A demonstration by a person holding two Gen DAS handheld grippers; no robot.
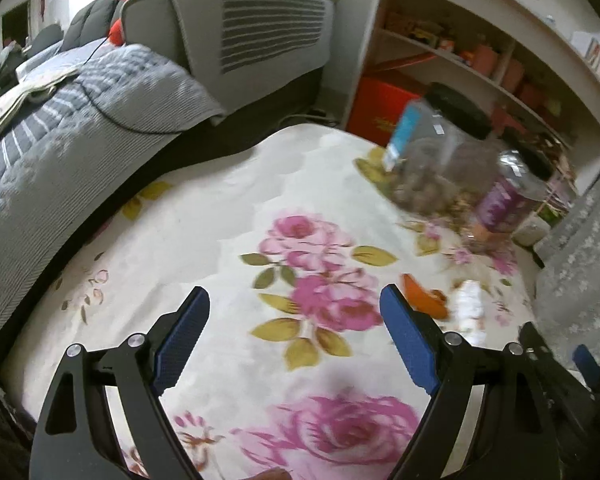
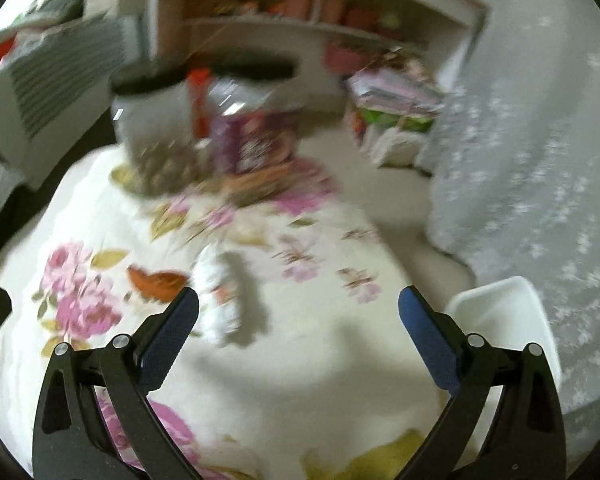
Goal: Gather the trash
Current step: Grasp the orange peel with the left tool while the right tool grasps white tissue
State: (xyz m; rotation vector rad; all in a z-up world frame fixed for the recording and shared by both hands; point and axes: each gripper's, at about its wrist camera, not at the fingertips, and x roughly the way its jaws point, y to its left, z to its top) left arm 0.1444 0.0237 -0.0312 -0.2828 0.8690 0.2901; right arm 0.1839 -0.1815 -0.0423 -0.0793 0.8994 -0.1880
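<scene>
Crumpled white wrapper (image 2: 220, 296) lies on floral tablecloth (image 2: 300, 380), just ahead of right gripper (image 2: 299, 302), off its left finger, outside jaw gap. Orange scrap (image 2: 156, 282) sits just left of wrapper. Right jaws spread wide, nothing held. Left gripper (image 1: 295, 304) also wide open, empty, over pink rose print; wrapper (image 1: 470, 304) and orange scrap (image 1: 426, 296) beyond its right finger. Two black-lidded jars (image 1: 440, 152) stand behind wrapper near far table edge. White bin (image 2: 508, 320) right of wrapper, past table edge. Cloth between wrapper and grippers bare.
</scene>
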